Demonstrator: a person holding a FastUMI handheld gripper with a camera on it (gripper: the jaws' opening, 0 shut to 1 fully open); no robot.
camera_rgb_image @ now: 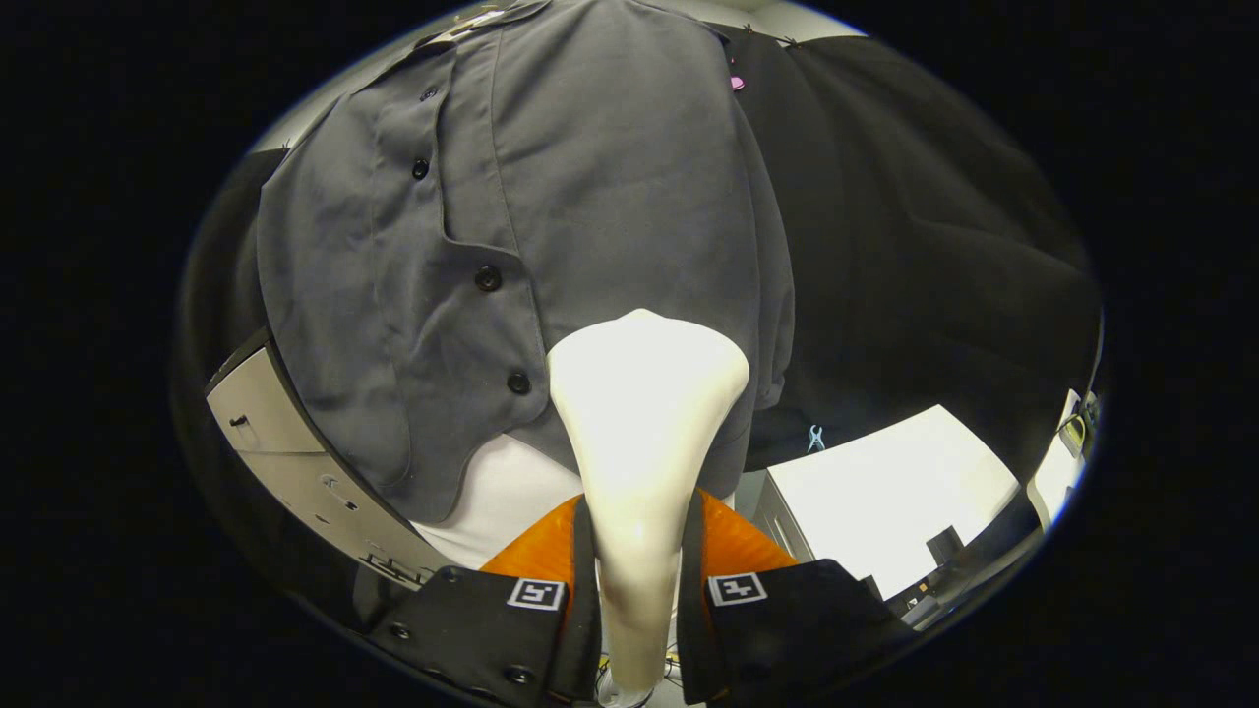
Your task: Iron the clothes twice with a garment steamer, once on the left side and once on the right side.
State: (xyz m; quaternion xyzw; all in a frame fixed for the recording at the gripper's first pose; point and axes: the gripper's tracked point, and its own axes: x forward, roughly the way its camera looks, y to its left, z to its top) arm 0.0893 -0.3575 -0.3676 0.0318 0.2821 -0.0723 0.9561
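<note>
Straight ahead, at twelve o'clock from the fingers, a grey button-front shirt (590, 226) hangs against the booth's black cloth wall (934, 275). Next, the cream garment steamer (639, 413) rises between the fingers, its wide head over the shirt's lower hem. Finally, the gripper (637, 580) clamps the steamer's handle, both fingers pressing its sides.
</note>
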